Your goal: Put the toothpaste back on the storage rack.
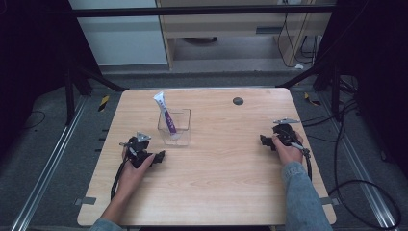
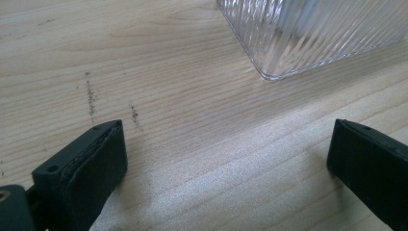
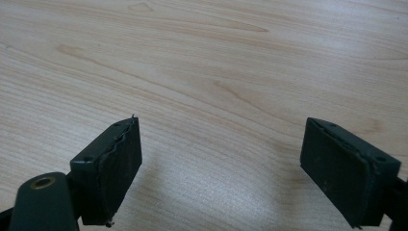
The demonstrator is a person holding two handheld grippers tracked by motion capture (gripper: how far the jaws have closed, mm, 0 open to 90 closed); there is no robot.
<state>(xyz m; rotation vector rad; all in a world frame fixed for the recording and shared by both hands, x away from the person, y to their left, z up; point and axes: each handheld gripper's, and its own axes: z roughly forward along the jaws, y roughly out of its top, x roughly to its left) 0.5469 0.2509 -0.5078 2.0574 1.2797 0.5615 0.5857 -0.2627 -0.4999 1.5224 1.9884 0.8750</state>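
One clear container [image 1: 174,128] is standing on one table [image 1: 216,183], one tube [image 1: 165,115] is sticking out of it, and two grippers, left gripper [image 1: 156,158] and right gripper [image 1: 265,140], are resting there.

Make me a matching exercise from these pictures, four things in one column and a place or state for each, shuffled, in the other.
1. tube
2. clear container
3. left hand-held gripper
4. dark round spot

a. open, just in front of the container
b. far side of the table, right of centre
c. leaning, top poking out
d. holds the tube

Pairs: 1-c, 2-d, 3-a, 4-b
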